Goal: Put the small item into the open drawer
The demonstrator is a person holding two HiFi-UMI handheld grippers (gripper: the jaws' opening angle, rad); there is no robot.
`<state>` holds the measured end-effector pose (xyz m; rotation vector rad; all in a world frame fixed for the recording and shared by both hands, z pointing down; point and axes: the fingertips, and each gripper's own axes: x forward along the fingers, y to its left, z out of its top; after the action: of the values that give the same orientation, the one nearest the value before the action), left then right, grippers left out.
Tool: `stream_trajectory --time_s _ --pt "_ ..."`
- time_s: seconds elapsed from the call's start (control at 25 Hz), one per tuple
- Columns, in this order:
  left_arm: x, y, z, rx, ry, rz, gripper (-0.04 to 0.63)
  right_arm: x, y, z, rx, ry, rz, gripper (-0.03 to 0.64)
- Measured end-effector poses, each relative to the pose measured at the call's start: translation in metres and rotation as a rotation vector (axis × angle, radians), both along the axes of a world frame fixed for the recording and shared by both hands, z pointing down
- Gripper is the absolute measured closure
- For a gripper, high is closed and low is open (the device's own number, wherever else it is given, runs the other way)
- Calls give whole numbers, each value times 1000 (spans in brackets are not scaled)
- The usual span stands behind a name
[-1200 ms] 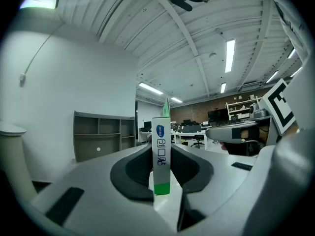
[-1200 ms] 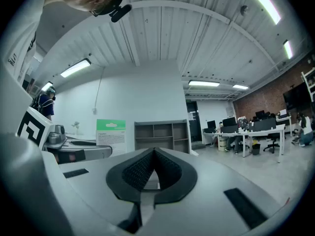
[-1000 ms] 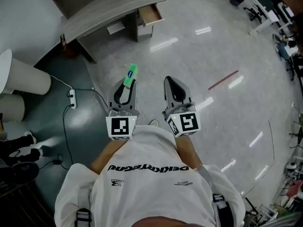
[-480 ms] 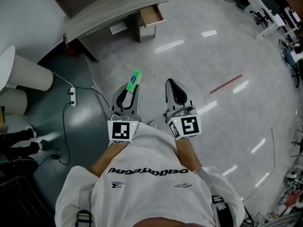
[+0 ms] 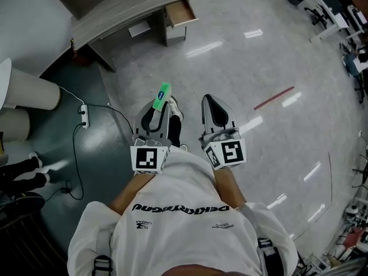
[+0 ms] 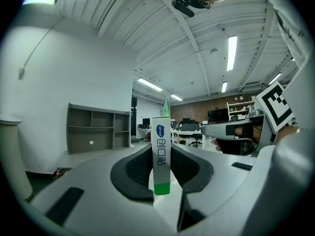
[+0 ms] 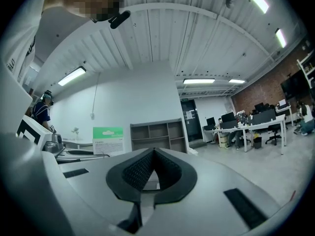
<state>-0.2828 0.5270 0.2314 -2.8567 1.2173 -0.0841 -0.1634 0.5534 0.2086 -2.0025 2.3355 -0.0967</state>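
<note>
My left gripper (image 5: pixel 160 106) is shut on a small white-and-green tube (image 5: pixel 161 96), which sticks out past the jaw tips. In the left gripper view the tube (image 6: pixel 161 154) stands upright, pinched between the dark pads. My right gripper (image 5: pixel 210 103) is beside it, shut with nothing in it; in the right gripper view its pads (image 7: pixel 153 154) meet at the tip. The open drawer (image 5: pixel 180 12) juts from a grey desk (image 5: pixel 129 6) far ahead at the top of the head view. A shoe (image 5: pixel 172 105) shows between the grippers.
A power strip (image 5: pixel 84 115) with cables lies on the dark floor patch at left. White round objects (image 5: pixel 29 88) stand at the far left. A red tape line (image 5: pixel 273 98) marks the glossy floor at right. Office desks and chairs (image 5: pixel 322 10) fill the upper right.
The desk and drawer have shifted slightly left in the head view. A shoe has come into sight between the grippers. Both grippers keep their pose and the tube stays gripped.
</note>
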Motion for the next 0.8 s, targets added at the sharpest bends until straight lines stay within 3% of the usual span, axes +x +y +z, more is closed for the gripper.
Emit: stream_trajectory --time_s 0.24,0.4,0.8 --pt "29 -55 10 -30 40 -26 497 29 -49 1 -11 38 -17 591" --pt "48 -95 9 -19 19 -29 497 48 -91 0 -9 40 -3 591" --pt "89 -235 -10 -49 53 -37 498 86 -224 -22 -21 78 -4 591"
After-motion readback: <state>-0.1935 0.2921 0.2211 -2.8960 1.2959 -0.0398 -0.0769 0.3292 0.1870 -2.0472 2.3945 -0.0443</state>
